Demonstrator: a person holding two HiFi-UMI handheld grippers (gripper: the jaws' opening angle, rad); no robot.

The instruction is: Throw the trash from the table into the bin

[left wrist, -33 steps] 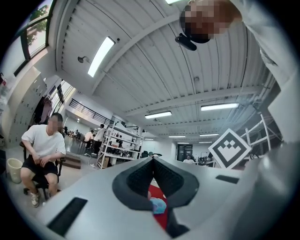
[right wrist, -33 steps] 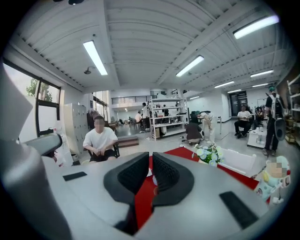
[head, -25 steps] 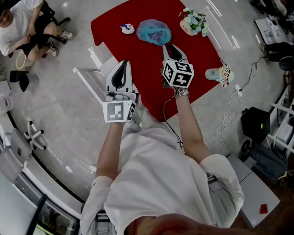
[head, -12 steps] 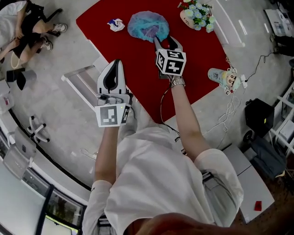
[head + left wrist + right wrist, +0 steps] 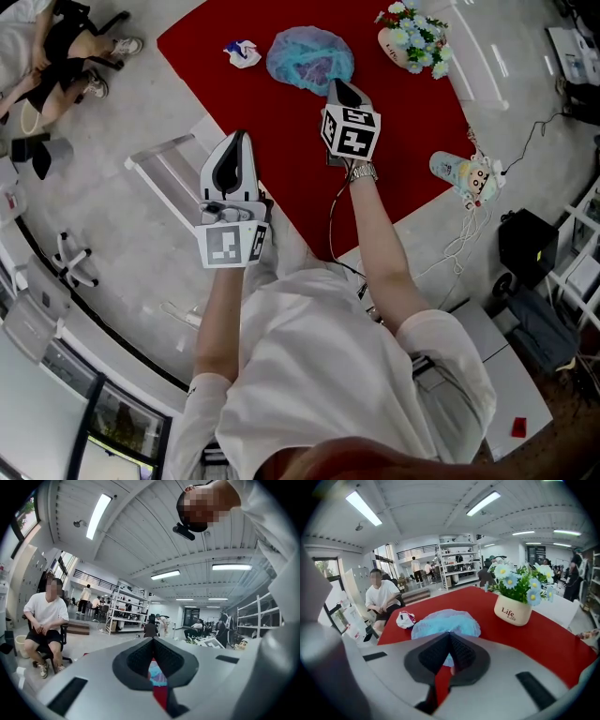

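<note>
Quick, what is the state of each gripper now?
Left gripper: closed, empty.
Right gripper: closed at edge of blue hair net; grip unclear.

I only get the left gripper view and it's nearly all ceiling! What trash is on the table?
Observer: A blue cap lies on the red table.
Operator: Anything else to throw away?
Observer: A small crumpled white wad, beside the cap, near the table's corner.
Operator: Where are the right tongs?
Observer: The right tongs are shut, with their tips at the cap's near edge. I can't tell if they pinch it.
</note>
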